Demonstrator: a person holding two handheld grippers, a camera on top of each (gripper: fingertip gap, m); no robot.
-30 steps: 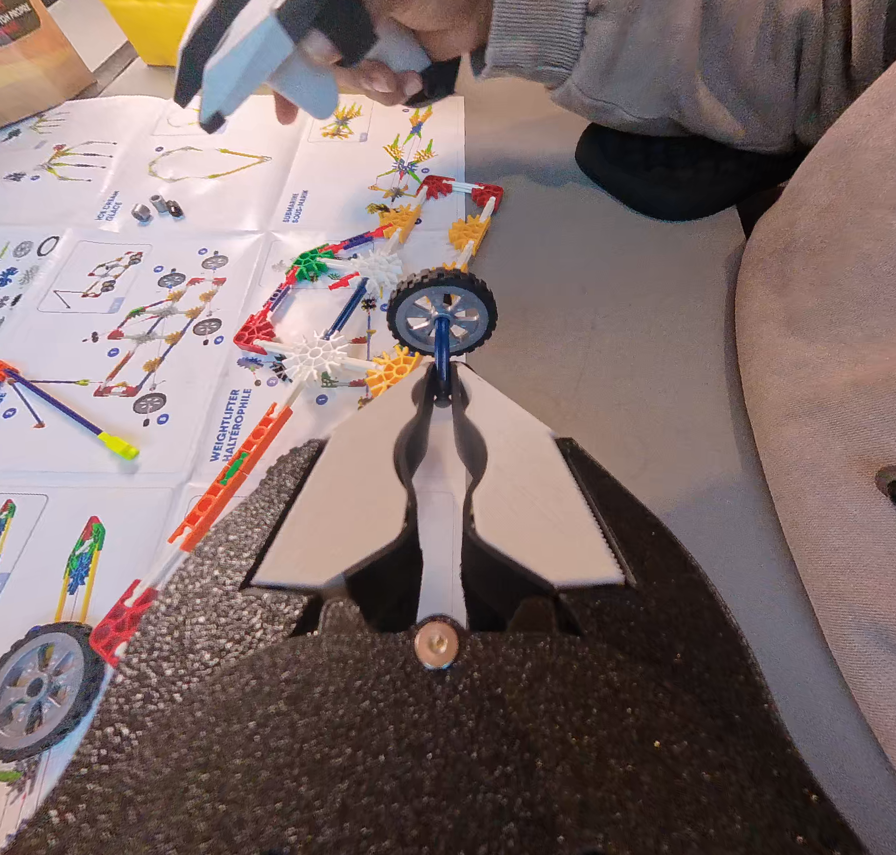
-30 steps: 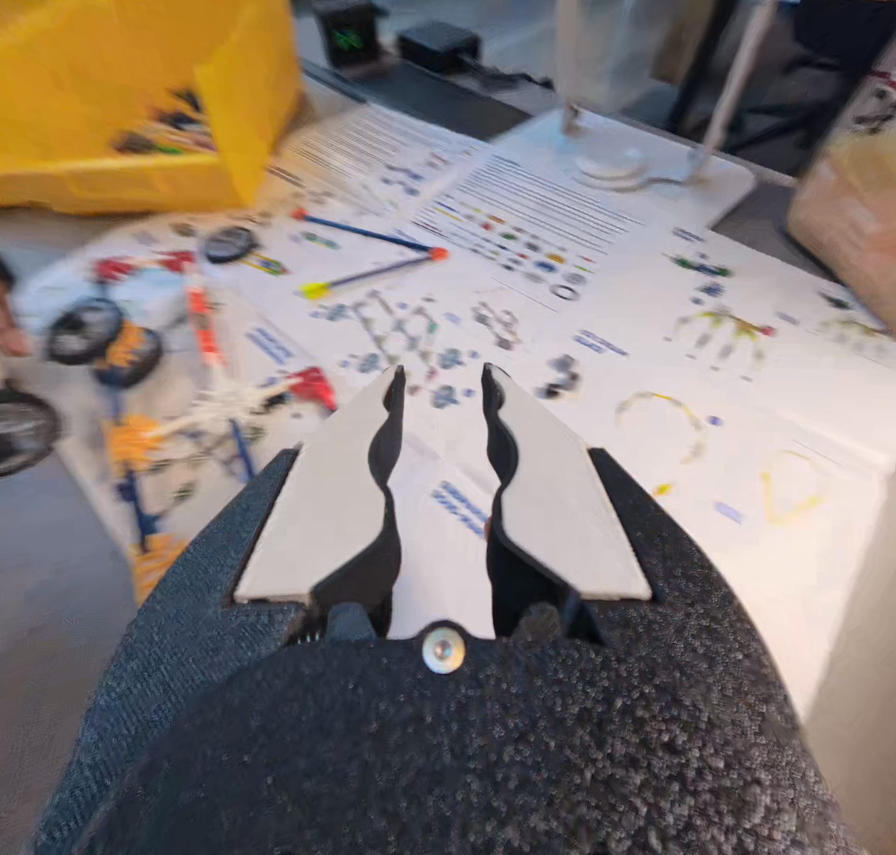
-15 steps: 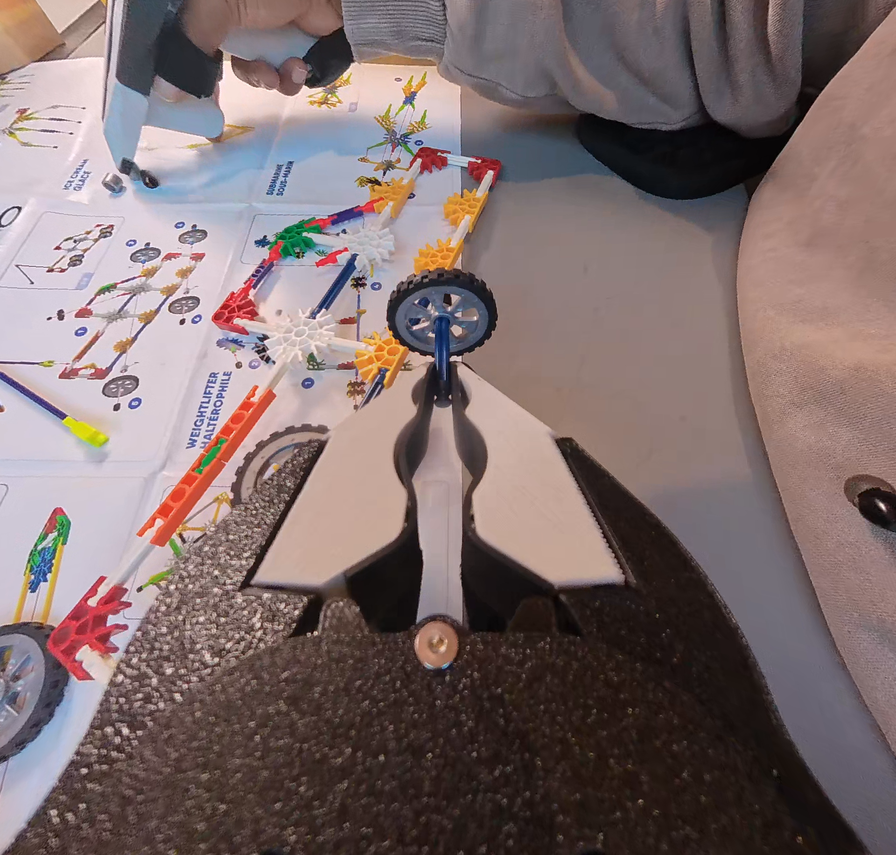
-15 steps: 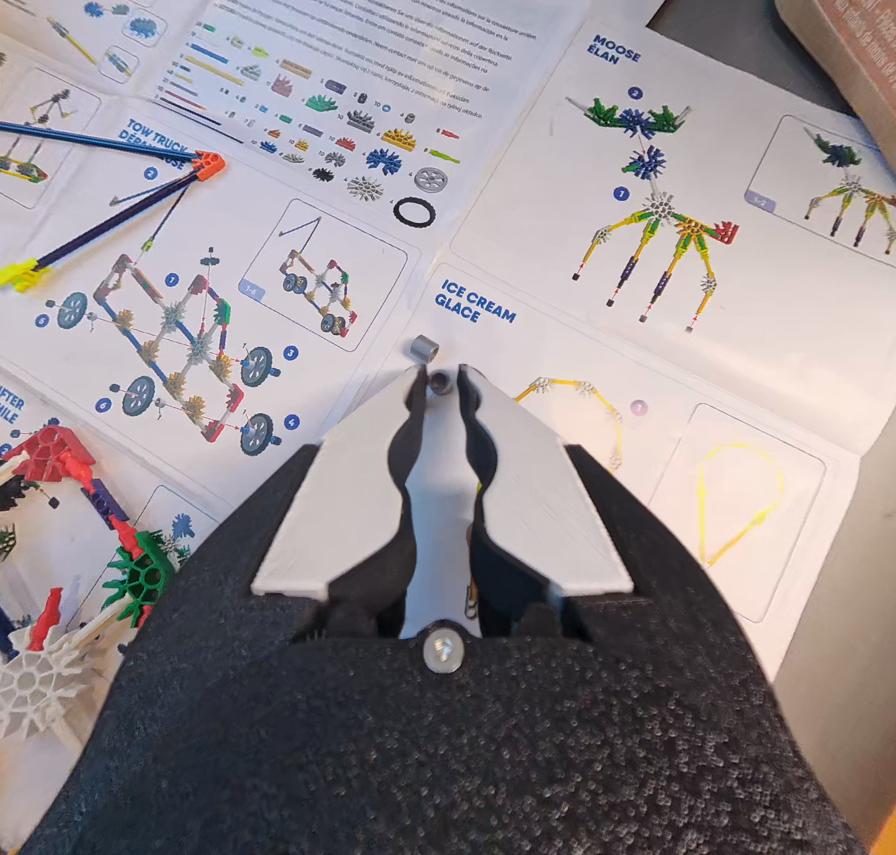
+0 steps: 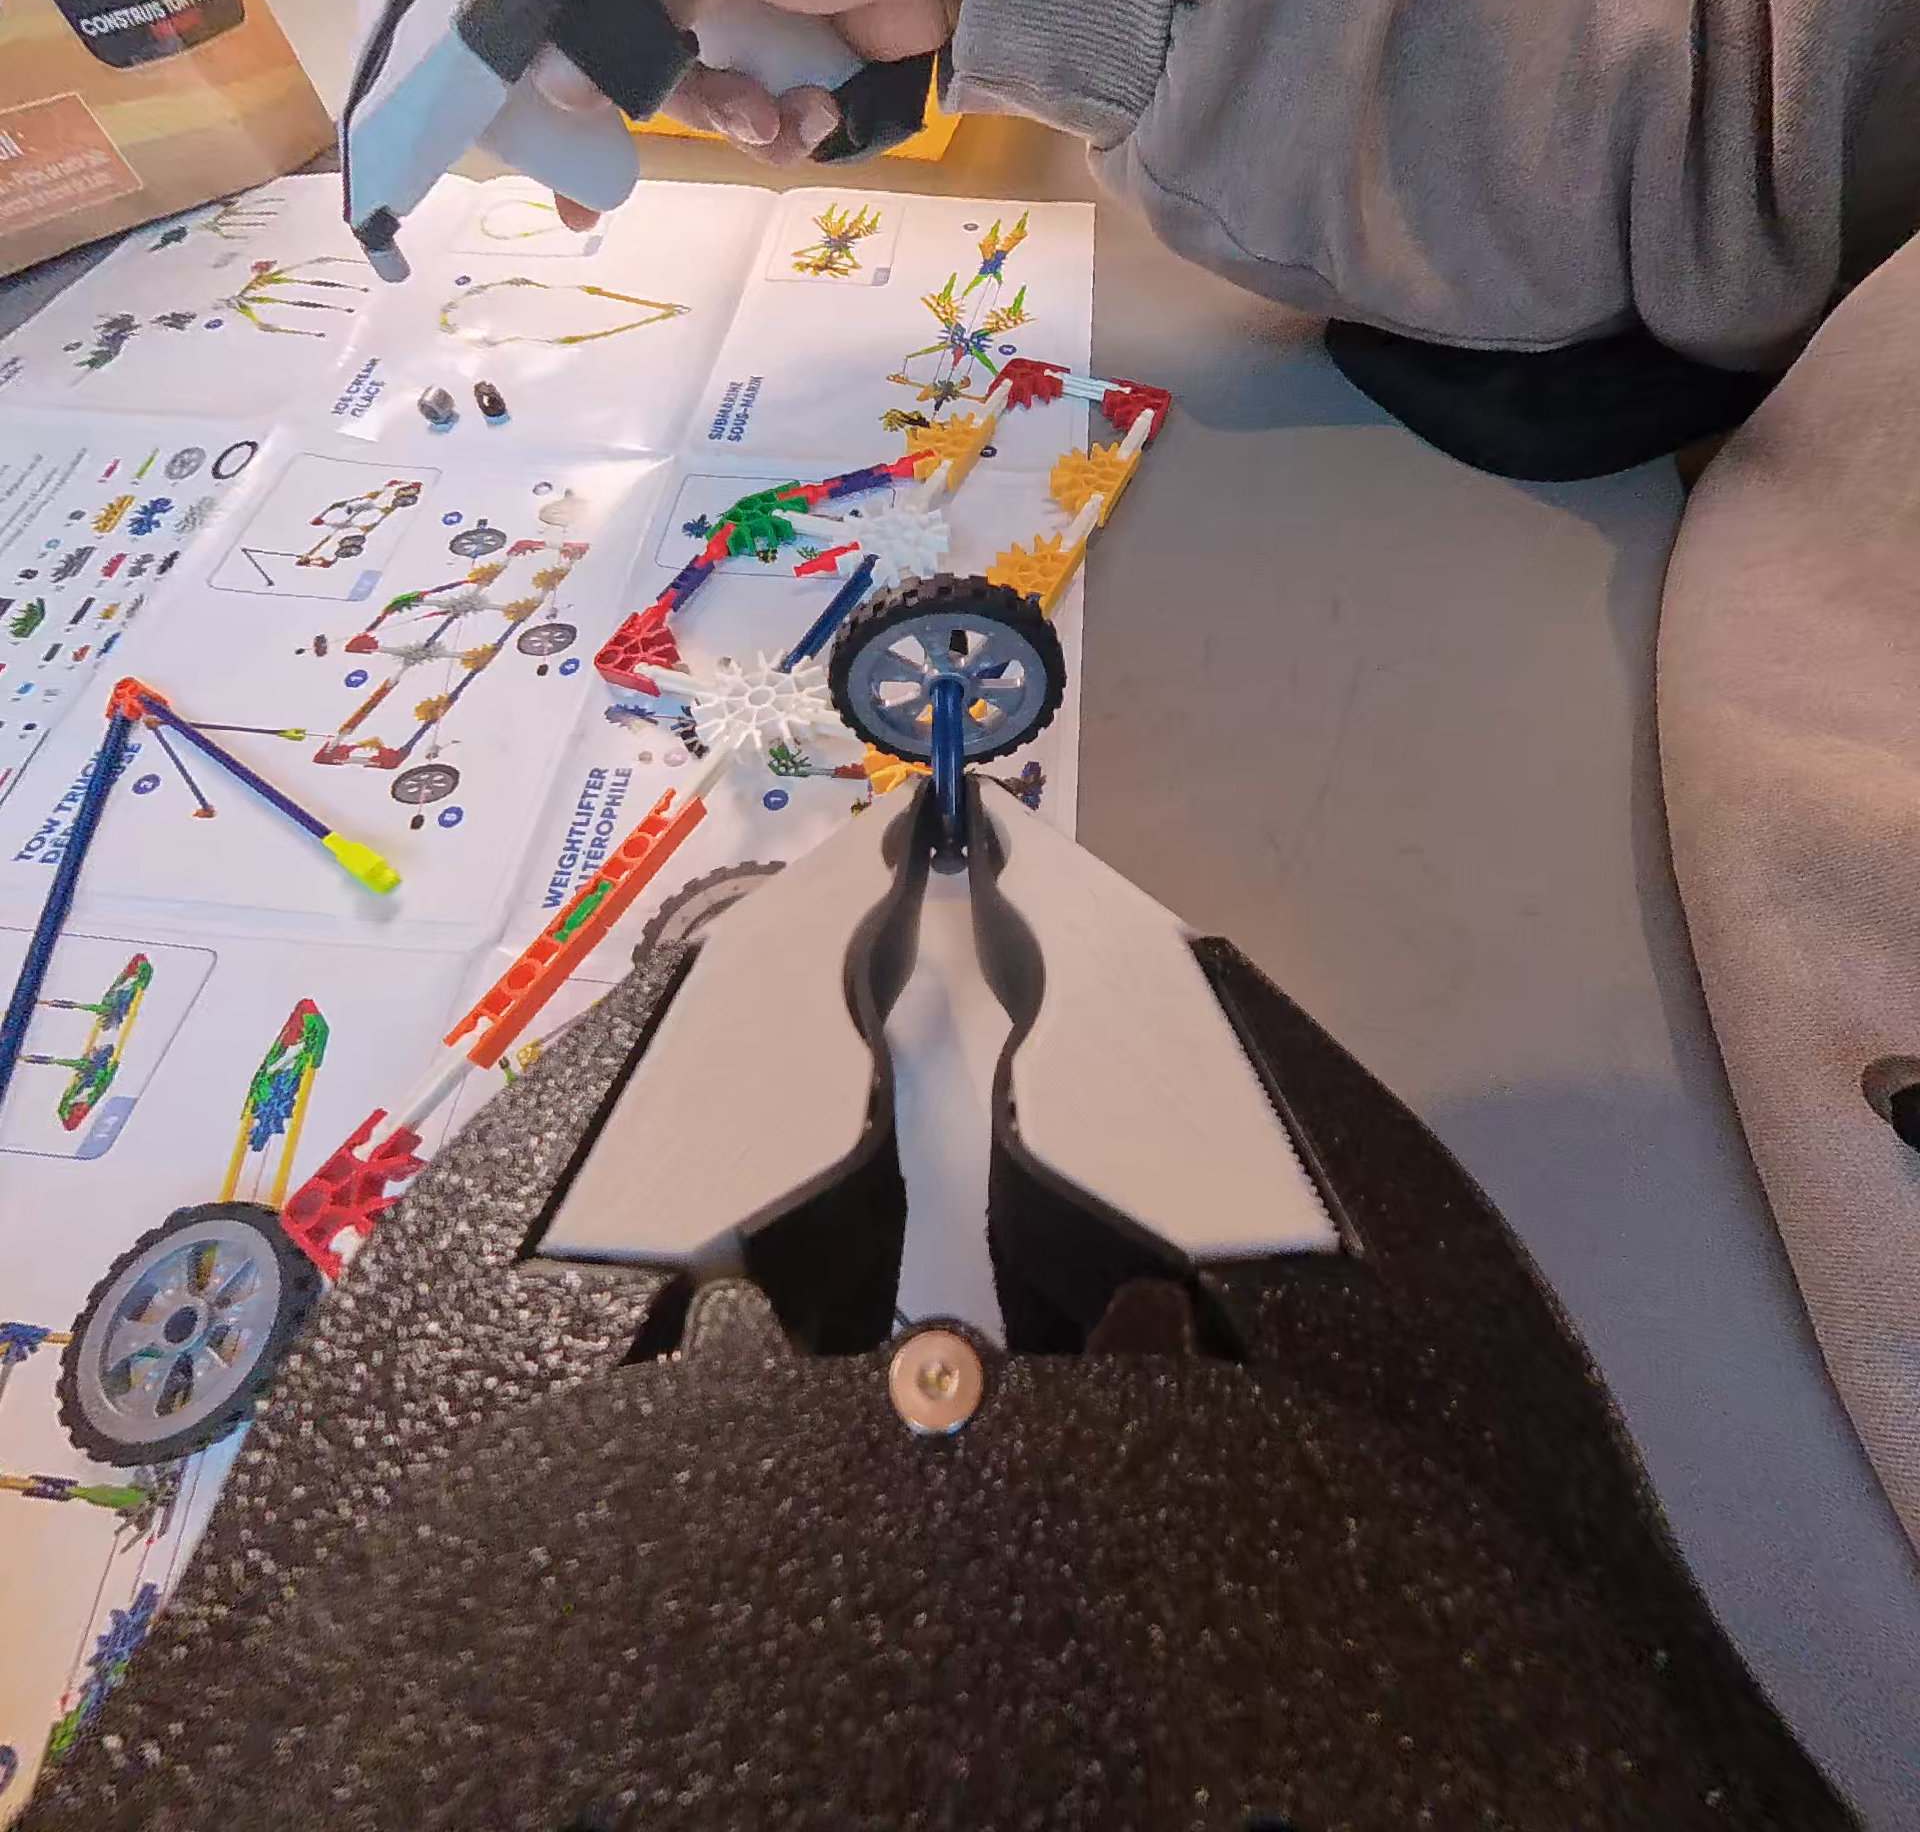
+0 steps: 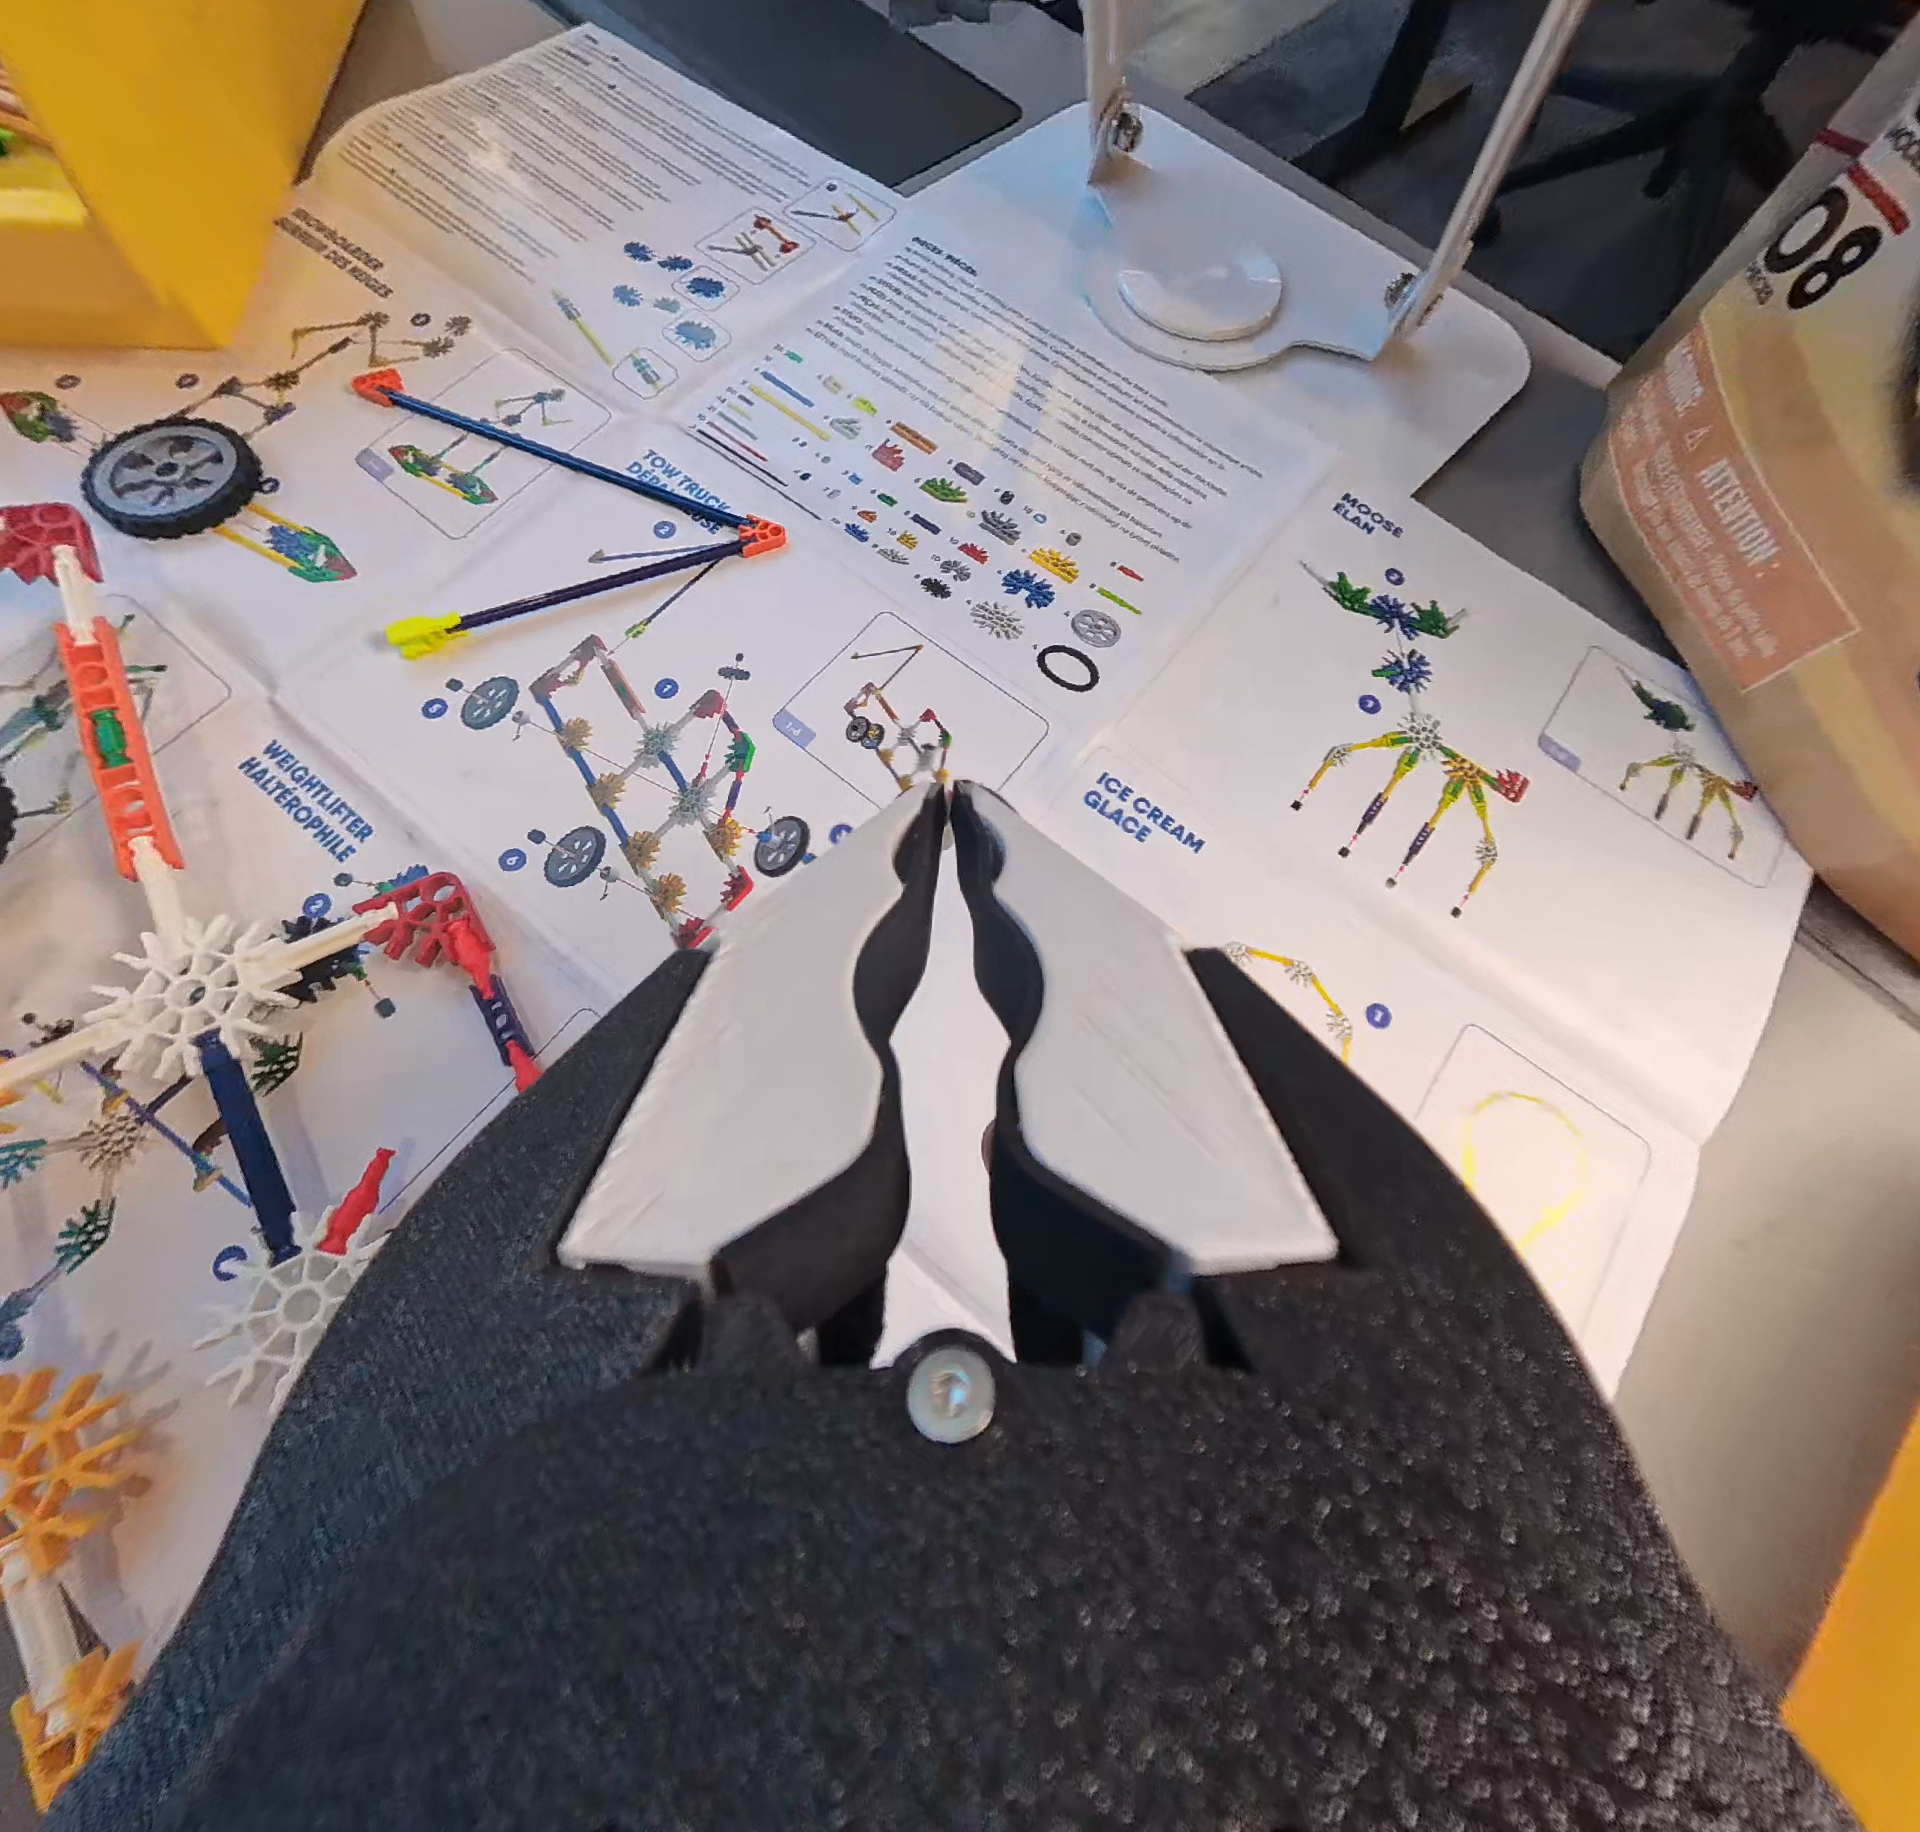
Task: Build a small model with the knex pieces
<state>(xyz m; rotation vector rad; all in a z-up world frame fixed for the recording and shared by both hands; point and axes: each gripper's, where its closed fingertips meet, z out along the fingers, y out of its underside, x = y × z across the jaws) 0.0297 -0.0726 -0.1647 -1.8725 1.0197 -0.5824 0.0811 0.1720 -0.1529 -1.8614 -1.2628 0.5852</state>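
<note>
My left gripper [image 5: 945,832] is shut on the blue axle rod [image 5: 948,754] of a grey wheel with a black tyre [image 5: 951,681]. The wheel sits at the near end of a colourful rod-and-connector frame [image 5: 894,535] lying on a white instruction sheet [image 5: 582,400]. My right gripper [image 6: 948,795] is shut and raised above the sheet. In the left wrist view it [image 5: 376,236] pinches a small grey spacer [image 5: 392,262] at its tips. Two small spacers [image 5: 457,402] lie on the sheet below. The frame also shows in the right wrist view [image 6: 197,993].
A loose wheel [image 5: 182,1330] lies at the near left. Two blue rods joined by an orange connector [image 6: 764,535] lie on the sheet. A yellow bin [image 6: 156,120], a cardboard box [image 6: 1766,535] and a white stand base [image 6: 1247,296] ring the sheet. A beige cushion [image 5: 1818,847] is at the right. The gap from one gripper's tips to the other's is roughly 25 centimeters. The orange connector [image 6: 764,535] lies some 15 centimeters from my right tips, 25 centimeters from my left tips. Seen from the left wrist view [image 5: 131,692] as well.
My right gripper came down over the small spacers, shut on one and lifted off the sheet with it. My left gripper has kept its grip on the axle rod.
</note>
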